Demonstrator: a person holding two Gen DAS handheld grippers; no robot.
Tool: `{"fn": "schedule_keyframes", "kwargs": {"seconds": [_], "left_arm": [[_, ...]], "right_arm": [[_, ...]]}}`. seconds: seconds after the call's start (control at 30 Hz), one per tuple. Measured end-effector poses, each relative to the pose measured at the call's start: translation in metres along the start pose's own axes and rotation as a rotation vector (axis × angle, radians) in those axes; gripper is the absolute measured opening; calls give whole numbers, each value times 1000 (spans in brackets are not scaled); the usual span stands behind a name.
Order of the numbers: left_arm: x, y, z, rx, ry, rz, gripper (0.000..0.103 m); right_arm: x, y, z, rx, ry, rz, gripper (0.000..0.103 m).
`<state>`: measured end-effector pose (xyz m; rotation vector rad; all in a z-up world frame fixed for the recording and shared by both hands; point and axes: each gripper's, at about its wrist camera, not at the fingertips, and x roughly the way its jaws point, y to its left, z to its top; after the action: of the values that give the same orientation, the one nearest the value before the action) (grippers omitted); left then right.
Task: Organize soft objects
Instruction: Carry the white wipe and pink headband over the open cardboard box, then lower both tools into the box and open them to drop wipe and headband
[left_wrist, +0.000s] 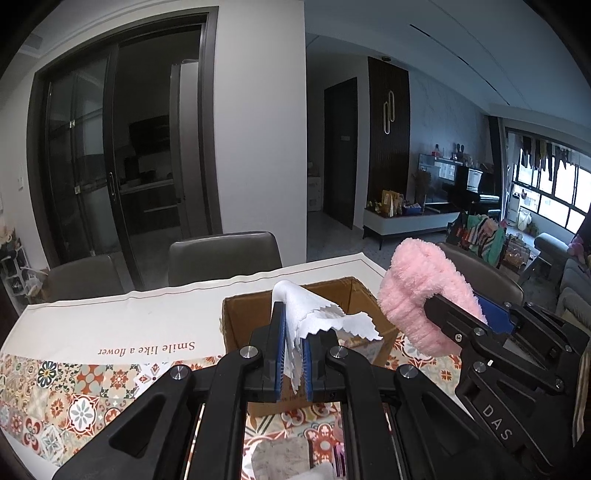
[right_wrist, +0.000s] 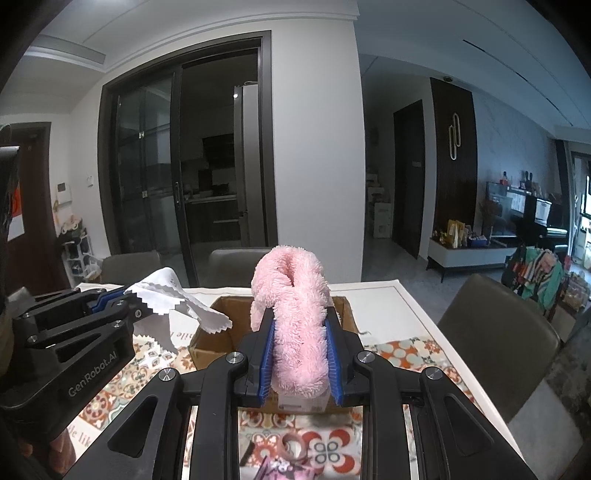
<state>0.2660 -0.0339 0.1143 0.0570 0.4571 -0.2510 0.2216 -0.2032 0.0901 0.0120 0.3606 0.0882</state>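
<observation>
My left gripper (left_wrist: 294, 332) is shut on a white cloth with zigzag edges (left_wrist: 321, 314), held above the near side of an open cardboard box (left_wrist: 236, 325). My right gripper (right_wrist: 298, 332) is shut on a fluffy pink cloth (right_wrist: 295, 317), also held above the box (right_wrist: 207, 339). In the left wrist view the right gripper (left_wrist: 461, 314) with the pink cloth (left_wrist: 417, 295) is to the right of the box. In the right wrist view the left gripper (right_wrist: 125, 299) with the white cloth (right_wrist: 177, 299) is at left.
The box stands on a table with a patterned tile cloth (left_wrist: 74, 387). Grey chairs (left_wrist: 225, 254) stand at the far side, another chair (right_wrist: 498, 343) at right. A tape roll (right_wrist: 293, 445) and small items lie on the near table edge.
</observation>
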Motion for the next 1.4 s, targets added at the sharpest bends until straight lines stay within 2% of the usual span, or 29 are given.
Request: {"fn": "schedule_keyframes", "kwargs": {"seconds": [0.3,0.63,0.93,1.27,1.4], "left_arm": [[40,6,15,2,25,12,10],[87,5,17,-2,100,-7,10],[133,-1,10,28,193,-1,10],[189,0,-4,26,371,-47,12],[202,-2,-10,42,443,-42,29]], "right_arm": [[35,-7,13,-12,20,22,26],[80,-11,14,-34,80,44,26],[126,-23,8,-51,171,52,26],[167,-35,-4,-62,278,58,28],[180,-37,-7,-73,332,74,28]]}}
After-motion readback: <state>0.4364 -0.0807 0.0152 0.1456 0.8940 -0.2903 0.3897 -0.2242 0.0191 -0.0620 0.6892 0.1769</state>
